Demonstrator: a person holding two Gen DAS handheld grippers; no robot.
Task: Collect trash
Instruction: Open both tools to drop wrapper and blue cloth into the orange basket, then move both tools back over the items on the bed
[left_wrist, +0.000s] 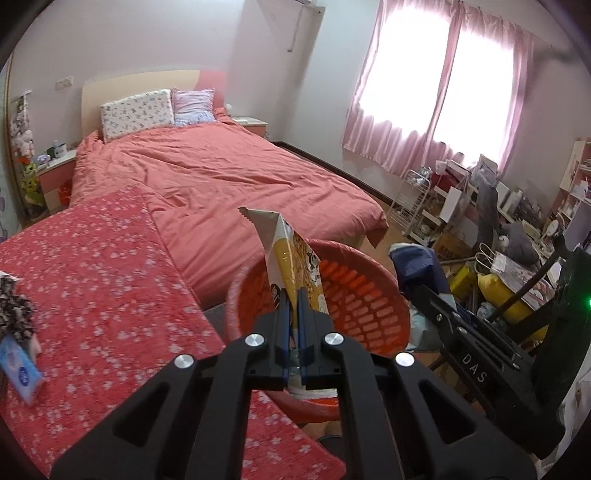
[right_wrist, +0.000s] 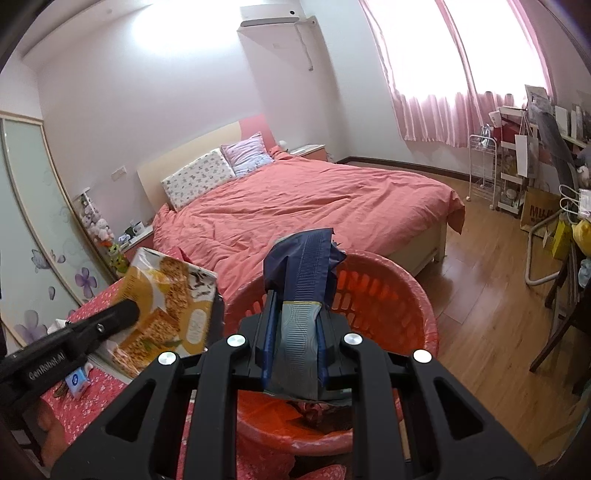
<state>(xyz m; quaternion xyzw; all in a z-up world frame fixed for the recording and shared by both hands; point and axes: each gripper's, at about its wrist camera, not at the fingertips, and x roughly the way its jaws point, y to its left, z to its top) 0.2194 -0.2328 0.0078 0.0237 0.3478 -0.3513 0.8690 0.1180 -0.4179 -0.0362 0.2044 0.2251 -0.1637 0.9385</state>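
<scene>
My left gripper (left_wrist: 294, 295) is shut on a yellow and white snack wrapper (left_wrist: 291, 254) and holds it upright over the rim of an orange plastic basket (left_wrist: 369, 299). The wrapper also shows in the right wrist view (right_wrist: 166, 306), at the left of the basket (right_wrist: 399, 295). My right gripper (right_wrist: 295, 299) is shut on a dark blue and grey wrapper (right_wrist: 301, 273) and holds it above the basket. The right gripper's arm and the blue wrapper (left_wrist: 413, 266) show at the right in the left wrist view. Some crumpled trash (right_wrist: 321, 413) lies in the basket's bottom.
A table with a red flowered cloth (left_wrist: 103, 280) is at the left, with a blue tissue pack (left_wrist: 22, 369) on it. A bed with a salmon duvet (left_wrist: 229, 177) is behind. A cluttered desk and shelves (left_wrist: 498, 229) stand at the right by the curtained window.
</scene>
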